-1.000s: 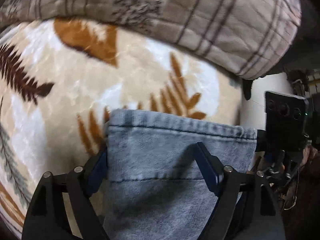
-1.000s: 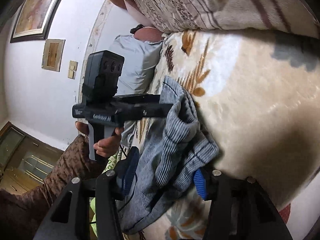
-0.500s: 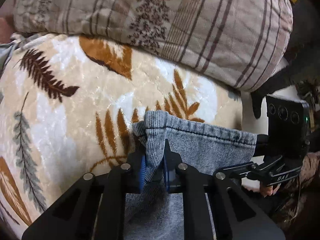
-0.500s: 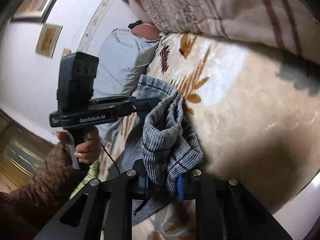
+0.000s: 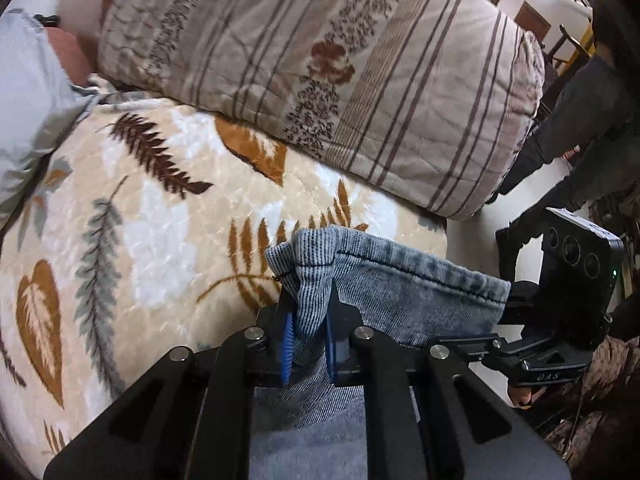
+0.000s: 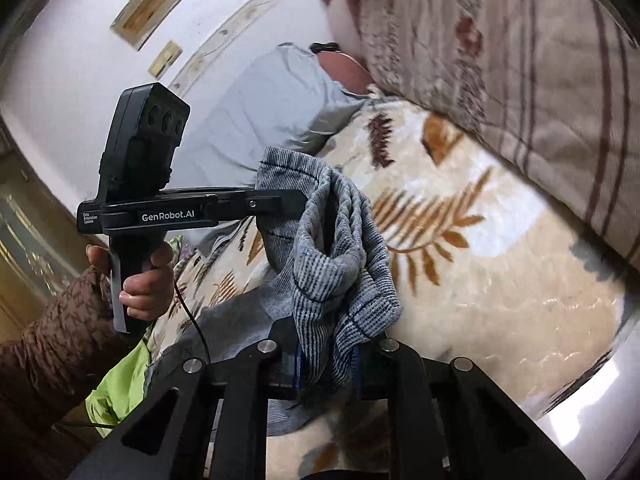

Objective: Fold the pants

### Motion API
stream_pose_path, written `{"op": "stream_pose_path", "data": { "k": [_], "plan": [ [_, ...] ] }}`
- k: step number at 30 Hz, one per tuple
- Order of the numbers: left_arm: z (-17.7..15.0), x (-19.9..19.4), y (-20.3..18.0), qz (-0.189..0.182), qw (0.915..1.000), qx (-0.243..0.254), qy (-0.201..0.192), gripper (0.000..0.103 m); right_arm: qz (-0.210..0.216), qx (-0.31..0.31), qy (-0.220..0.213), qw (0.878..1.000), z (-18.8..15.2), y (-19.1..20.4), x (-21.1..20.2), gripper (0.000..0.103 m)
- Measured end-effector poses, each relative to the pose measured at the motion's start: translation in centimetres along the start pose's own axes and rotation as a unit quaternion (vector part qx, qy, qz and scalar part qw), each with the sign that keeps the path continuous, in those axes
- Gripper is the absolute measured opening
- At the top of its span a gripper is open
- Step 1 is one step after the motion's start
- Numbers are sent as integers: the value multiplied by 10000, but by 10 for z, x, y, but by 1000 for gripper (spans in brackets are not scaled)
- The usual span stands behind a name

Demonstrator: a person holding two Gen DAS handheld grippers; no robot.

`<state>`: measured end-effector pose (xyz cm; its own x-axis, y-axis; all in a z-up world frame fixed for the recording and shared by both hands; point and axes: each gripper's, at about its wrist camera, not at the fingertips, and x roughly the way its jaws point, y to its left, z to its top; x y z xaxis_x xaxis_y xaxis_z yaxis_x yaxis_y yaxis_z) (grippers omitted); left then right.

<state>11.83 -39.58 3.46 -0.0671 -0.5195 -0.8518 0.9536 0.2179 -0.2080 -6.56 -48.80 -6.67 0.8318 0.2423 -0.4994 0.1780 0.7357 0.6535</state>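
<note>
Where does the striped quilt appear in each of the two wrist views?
Left wrist view: the striped quilt fills the top, from the centre to the upper right, above the leaf blanket.
Right wrist view: the quilt is in the upper right corner, a little blurred.
Shared landmark: the denim pants, gripped in both tongs, lie below the quilt in each view.
</note>
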Motion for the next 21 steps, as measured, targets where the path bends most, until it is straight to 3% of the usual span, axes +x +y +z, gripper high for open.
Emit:
{"op": "stream_pose_path", "data": {
  "k": [12,21],
  "plan": [
    [-54,-56,29,343,9966,-614,-428,10,107,-1120,209,9934,-7,94,8,16],
    [-116,-88,58,611,9917,-1069,-379,10,247,-1926,727,9783,-36,163,41,16]
  ]
}}
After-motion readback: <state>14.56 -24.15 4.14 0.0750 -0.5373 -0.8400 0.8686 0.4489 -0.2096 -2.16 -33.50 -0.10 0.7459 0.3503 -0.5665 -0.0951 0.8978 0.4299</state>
